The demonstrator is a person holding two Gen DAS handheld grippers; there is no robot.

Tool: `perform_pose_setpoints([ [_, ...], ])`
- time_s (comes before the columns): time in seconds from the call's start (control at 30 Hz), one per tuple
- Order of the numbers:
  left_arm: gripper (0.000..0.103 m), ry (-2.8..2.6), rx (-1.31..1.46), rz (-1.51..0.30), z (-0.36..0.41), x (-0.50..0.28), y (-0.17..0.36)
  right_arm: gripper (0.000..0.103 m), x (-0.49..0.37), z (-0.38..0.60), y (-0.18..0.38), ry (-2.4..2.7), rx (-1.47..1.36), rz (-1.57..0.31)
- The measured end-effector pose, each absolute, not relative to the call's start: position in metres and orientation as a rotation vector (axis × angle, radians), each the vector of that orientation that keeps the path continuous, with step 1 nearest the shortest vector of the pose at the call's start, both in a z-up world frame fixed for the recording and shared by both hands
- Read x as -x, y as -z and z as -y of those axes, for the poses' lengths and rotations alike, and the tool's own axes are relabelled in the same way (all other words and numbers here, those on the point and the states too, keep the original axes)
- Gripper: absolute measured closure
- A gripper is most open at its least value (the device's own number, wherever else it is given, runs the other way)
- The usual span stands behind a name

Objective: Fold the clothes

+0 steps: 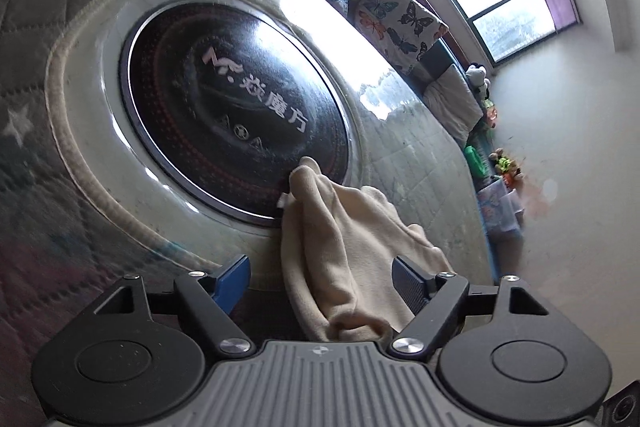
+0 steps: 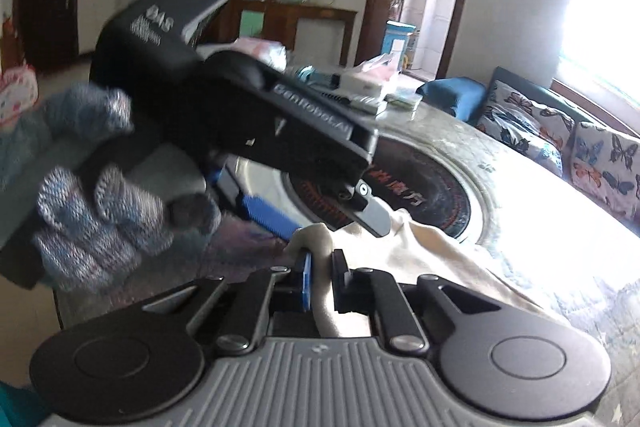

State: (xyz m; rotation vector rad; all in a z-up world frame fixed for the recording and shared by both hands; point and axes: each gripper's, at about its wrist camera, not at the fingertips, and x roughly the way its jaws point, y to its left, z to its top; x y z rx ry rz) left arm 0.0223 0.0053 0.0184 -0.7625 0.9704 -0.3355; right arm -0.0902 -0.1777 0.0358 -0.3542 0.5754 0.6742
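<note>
The fingers [image 1: 412, 285] of the left gripper [image 1: 322, 277] stand wide apart, one blue-padded and one black, with a cream garment [image 1: 340, 239] bunched loosely between them and touching the black finger. The cloth rises from the gripper's body and drapes forward onto a round table [image 1: 400, 147], its far tip lying over the edge of a black glass cooktop disc [image 1: 236, 107] set into the middle of the table and printed with pale characters. In the right wrist view, the fingers [image 2: 306, 285] of the right gripper [image 2: 322, 283] are drawn close together and pinch a fold of the same cream garment [image 2: 420, 247], which spreads away to the right across the table [image 2: 540, 179]. Just above and ahead, the left gripper [image 2: 328, 215] crosses the view at a slant, blurred, held by a hand [image 2: 96, 195] in a blue-and-white knitted glove. Behind the table is a sofa with butterfly-patterned cushions [image 2: 560, 143] beneath a bright window [image 2: 608, 7], and papers and boxes [image 2: 360, 87] clutter the far side of the table.
</note>
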Motion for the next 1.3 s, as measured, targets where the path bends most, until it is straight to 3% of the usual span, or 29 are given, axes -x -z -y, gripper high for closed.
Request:
perform_pose_setpoints([
  [0.2, 0.028, 0.371, 0.866, -0.989, 0.001, -0.026, -0.011, 0.095, 0.094, 0.197, -0.043, -0.674, 0.308, -0.551],
  [0.3, 0.049, 0.376, 0.888, -1.008, 0.000, -0.029, -0.006, 0.095, 0.099, 0.200, -0.045, -0.687, 0.296, -0.549],
  [0.37, 0.068, 0.374, 0.902, -1.027, -0.001, -0.031, -0.001, 0.095, 0.102, 0.200, -0.045, -0.696, 0.298, -0.547],
  [0.47, 0.080, 0.366, 0.911, -1.034, -0.004, -0.032, 0.003, 0.095, 0.106, 0.198, -0.043, -0.710, 0.301, -0.555],
  [0.7, 0.083, 0.364, 0.877, -1.023, -0.006, -0.030, 0.002, 0.086, 0.108, 0.225, -0.045, -0.633, 0.236, -0.574],
  [0.8, 0.083, 0.364, 0.859, -1.016, -0.004, -0.029, 0.001, 0.073, 0.107, 0.242, -0.045, -0.573, 0.205, -0.579],
  [0.9, 0.083, 0.360, 0.843, -1.012, -0.003, -0.029, -0.001, 0.071, 0.096, 0.273, -0.040, -0.448, 0.160, -0.594],
  [1.0, 0.083, 0.355, 0.821, -1.006, -0.001, -0.029, -0.003, 0.062, 0.079, 0.303, -0.035, -0.333, 0.104, -0.620],
  [1.2, 0.083, 0.352, 0.778, -1.002, 0.005, -0.030, -0.008, 0.058, 0.054, 0.366, -0.013, -0.135, -0.055, -0.679],
  [1.3, 0.083, 0.352, 0.760, -1.001, 0.007, -0.031, -0.009, 0.051, 0.045, 0.390, 0.000, -0.089, -0.139, -0.698],
])
